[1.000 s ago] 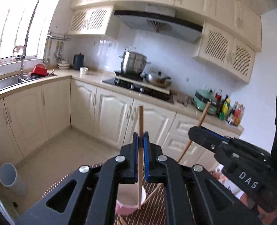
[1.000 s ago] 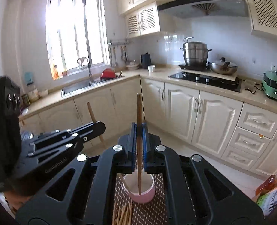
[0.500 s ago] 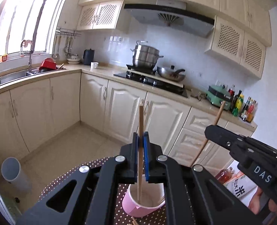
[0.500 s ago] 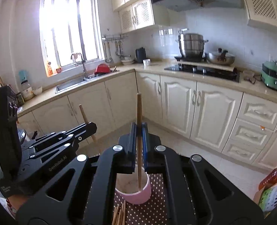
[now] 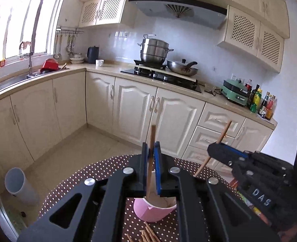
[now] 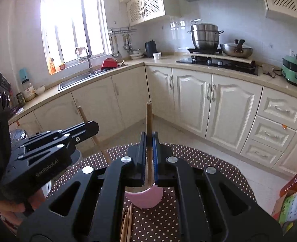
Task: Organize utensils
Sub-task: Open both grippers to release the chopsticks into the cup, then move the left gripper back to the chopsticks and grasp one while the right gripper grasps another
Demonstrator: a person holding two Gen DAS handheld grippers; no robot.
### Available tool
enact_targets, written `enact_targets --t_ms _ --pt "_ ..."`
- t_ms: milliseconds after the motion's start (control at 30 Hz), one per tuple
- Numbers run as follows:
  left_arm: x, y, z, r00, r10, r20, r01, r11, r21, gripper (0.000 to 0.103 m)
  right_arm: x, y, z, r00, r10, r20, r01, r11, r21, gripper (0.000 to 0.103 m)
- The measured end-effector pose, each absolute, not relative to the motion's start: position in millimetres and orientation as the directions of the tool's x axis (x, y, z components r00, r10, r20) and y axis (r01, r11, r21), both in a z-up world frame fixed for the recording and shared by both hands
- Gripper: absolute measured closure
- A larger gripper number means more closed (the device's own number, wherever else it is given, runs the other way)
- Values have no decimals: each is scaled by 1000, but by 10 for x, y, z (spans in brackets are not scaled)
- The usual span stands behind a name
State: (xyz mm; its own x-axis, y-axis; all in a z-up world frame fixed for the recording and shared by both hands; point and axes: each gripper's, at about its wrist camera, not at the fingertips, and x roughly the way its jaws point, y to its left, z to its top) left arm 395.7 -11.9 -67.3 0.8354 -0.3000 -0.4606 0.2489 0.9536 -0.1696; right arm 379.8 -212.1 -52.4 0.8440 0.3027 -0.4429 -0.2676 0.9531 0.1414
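Note:
My left gripper (image 5: 150, 149) is shut on a wooden chopstick (image 5: 152, 139) that stands nearly upright, its lower end inside the pink cup (image 5: 154, 211) on the dotted table. My right gripper (image 6: 149, 139) is shut on another wooden chopstick (image 6: 149, 119), upright, its lower end at the rim of the pink cup (image 6: 146, 198). Each gripper shows in the other's view: the right one (image 5: 216, 149) and the left one (image 6: 92, 127), each with its chopstick. Several loose chopsticks (image 5: 148, 234) lie on the cloth in front of the cup; they also show in the right wrist view (image 6: 126, 223).
The round table (image 5: 100, 171) has a brown white-dotted cloth. A grey bin (image 5: 19, 183) stands on the floor at the left. A bottle and a green box (image 6: 293, 197) sit at the table's right edge. Kitchen cabinets and counters ring the room.
Both grippers have come down and forward over the table, so both chopsticks sit lower against the pink cup. The cameras now look down on more of the dotted cloth.

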Motion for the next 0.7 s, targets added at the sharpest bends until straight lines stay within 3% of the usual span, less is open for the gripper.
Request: enact_targets --t_ms 33,100,400,433,500,533,700 --pt "3947 -112 -681 832 -301 -466 247 953 -174 75 3784 -2116 -539 843 304 -443 -268 953 144 96" --pt "3920 -94 -686 831 -301 -467 244 953 -180 67 3762 -2122 -552 843 305 -443 -265 952 153 96" --pt "3673 50 -643 835 -304 -459 239 951 -195 47 3647 -2119 -496 844 305 -441 -259 952 163 96" --pt "3622 79 -642 835 -301 -460 237 952 -193 45 3622 -2125 -492 845 304 -439 -258 952 163 92" --pt "3537 130 -626 837 -298 -459 233 953 -194 44 3573 -2143 -470 852 296 -431 -248 955 165 70" --pt "3479 169 -617 839 -293 -459 228 955 -191 44 3544 -2156 -461 855 295 -426 -245 955 169 50" --pt "3248 376 -670 835 -247 -492 192 968 -160 43 3377 -2251 -422 867 297 -399 -242 953 184 50"
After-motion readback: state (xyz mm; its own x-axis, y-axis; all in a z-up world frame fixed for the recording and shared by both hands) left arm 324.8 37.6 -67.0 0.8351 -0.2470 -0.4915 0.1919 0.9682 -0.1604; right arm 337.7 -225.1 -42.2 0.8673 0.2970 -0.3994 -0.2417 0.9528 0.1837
